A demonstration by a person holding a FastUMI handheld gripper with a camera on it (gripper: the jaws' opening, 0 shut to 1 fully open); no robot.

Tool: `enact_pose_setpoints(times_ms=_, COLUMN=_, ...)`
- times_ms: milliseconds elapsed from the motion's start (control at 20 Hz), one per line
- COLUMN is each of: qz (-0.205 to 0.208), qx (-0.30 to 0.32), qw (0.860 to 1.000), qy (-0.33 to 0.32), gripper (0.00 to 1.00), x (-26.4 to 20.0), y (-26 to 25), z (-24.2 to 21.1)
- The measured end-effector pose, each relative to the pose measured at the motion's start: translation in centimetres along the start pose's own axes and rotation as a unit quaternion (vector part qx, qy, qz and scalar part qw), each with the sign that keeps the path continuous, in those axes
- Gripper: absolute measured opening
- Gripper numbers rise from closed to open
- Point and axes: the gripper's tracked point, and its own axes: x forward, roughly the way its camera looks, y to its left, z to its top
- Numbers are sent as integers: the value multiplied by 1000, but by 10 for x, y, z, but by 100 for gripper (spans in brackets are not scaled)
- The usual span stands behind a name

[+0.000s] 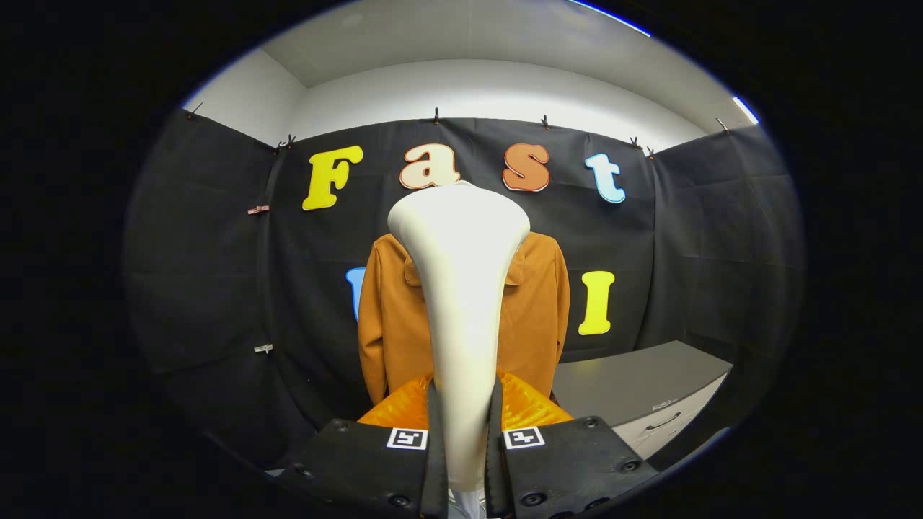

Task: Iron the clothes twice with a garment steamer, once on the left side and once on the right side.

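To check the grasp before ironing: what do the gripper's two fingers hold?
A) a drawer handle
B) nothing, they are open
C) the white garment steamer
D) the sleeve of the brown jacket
C: both fingers of the gripper press on the white garment steamer, which rises in front of the brown jacket.

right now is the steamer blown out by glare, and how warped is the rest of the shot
In the gripper view, the white garment steamer held between the gripper fingers is brightly lit, its flared head nearly washed out yet still sharp; the fisheye bends the black cloth wall and grey cabinet into curves; the brown jacket beyond the steamer stays evenly lit and in focus.
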Motion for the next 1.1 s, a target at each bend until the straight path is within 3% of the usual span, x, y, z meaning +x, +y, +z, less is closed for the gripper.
enact_pose_setpoints(times_ms=1100, qz=-13, qx=0, qw=1000, qy=-5, gripper=24, x=-4, y=-20, z=6)
